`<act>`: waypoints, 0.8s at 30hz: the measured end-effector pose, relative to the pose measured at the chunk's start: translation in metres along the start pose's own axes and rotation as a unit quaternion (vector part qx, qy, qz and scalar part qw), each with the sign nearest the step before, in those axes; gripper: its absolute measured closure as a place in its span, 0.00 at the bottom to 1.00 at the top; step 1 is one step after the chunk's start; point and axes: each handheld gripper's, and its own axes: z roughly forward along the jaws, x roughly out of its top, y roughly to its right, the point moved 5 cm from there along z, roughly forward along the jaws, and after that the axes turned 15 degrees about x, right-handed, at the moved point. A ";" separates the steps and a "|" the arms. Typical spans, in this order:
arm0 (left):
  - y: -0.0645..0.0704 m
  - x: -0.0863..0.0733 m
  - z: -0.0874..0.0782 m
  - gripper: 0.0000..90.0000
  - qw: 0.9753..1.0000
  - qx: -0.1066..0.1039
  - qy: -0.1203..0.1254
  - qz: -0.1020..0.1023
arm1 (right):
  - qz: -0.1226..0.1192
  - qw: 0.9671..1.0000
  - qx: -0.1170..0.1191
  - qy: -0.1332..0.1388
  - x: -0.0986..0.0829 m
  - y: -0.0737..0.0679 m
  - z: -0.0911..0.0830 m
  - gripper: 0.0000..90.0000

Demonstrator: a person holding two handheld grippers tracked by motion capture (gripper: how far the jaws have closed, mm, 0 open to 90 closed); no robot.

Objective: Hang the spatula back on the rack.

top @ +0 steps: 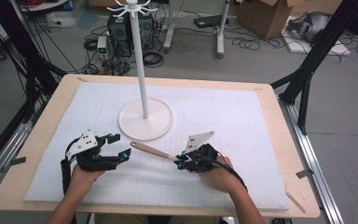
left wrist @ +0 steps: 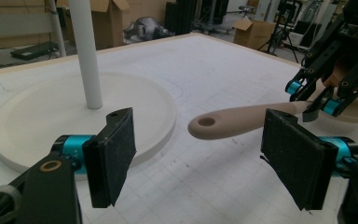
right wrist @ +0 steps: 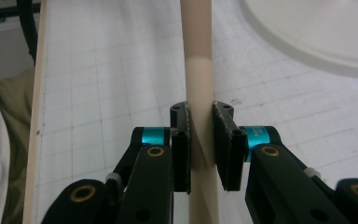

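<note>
Two hand-held grippers, one spatula

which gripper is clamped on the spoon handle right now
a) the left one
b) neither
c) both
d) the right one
d: the right gripper has its pads pressed on the spoon, while the left gripper stands open with the handle's holed end in front of it, untouched.
</note>
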 end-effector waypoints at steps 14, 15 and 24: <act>0.012 0.019 0.023 0.26 0.999 -0.014 -0.021 -0.039 | -0.016 0.998 -0.037 0.054 0.014 -0.002 -0.006 0.87; 0.014 0.020 0.024 0.28 0.999 -0.021 -0.019 -0.045 | -0.019 0.997 -0.043 0.054 0.015 -0.003 -0.006 0.87; 0.021 0.035 0.029 0.39 0.998 -0.040 -0.001 -0.057 | -0.033 0.995 -0.061 0.077 0.023 -0.006 -0.003 0.87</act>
